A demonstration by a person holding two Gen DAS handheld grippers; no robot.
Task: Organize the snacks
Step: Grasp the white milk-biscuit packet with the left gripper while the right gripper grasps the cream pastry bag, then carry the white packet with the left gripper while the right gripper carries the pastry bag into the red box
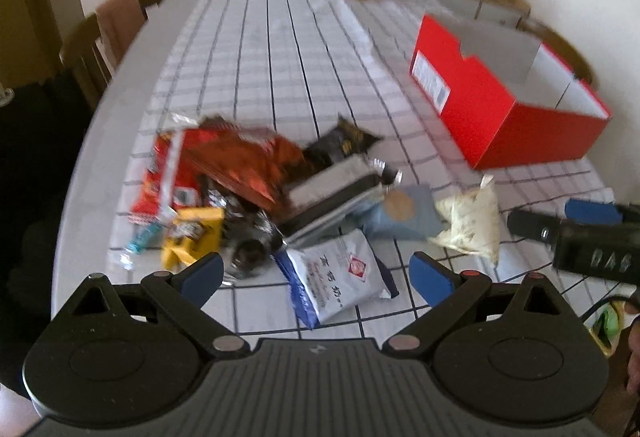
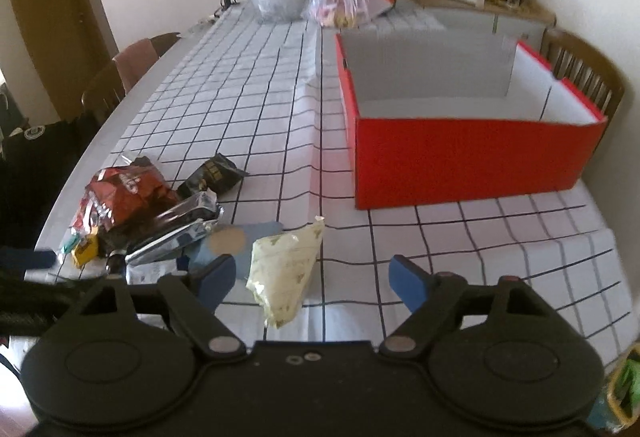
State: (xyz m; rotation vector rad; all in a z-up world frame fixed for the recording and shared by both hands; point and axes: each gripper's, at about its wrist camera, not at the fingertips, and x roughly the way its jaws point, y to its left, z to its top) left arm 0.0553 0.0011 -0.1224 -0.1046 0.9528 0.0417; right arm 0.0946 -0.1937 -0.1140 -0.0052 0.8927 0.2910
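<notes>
From the left wrist, the left hand-held gripper (image 1: 316,275) hangs with its blue pads wide apart and nothing between them, above a white pouch (image 1: 340,283) lying on the checked cloth of the bench (image 1: 280,57). Beyond the pouch sits a loose heap of snacks: a red bag (image 1: 236,161), a yellow packet (image 1: 192,233), a silver pack (image 1: 332,189), a dark packet (image 1: 348,141), a blue packet (image 1: 404,213) and a cream bag (image 1: 468,221). A red box (image 1: 500,117) stands open well to the right of the heap. The right hand-held gripper (image 1: 580,225) shows at the right edge, near the cream bag. From the right wrist, the right hand-held gripper (image 2: 312,279) is also spread wide and grips nothing; the cream bag (image 2: 284,273) lies on the cloth between its pads, nearer the left one. The heap lies to the left, and the red box (image 2: 472,161) stands apart, farther back on the right, with nothing visible inside.
</notes>
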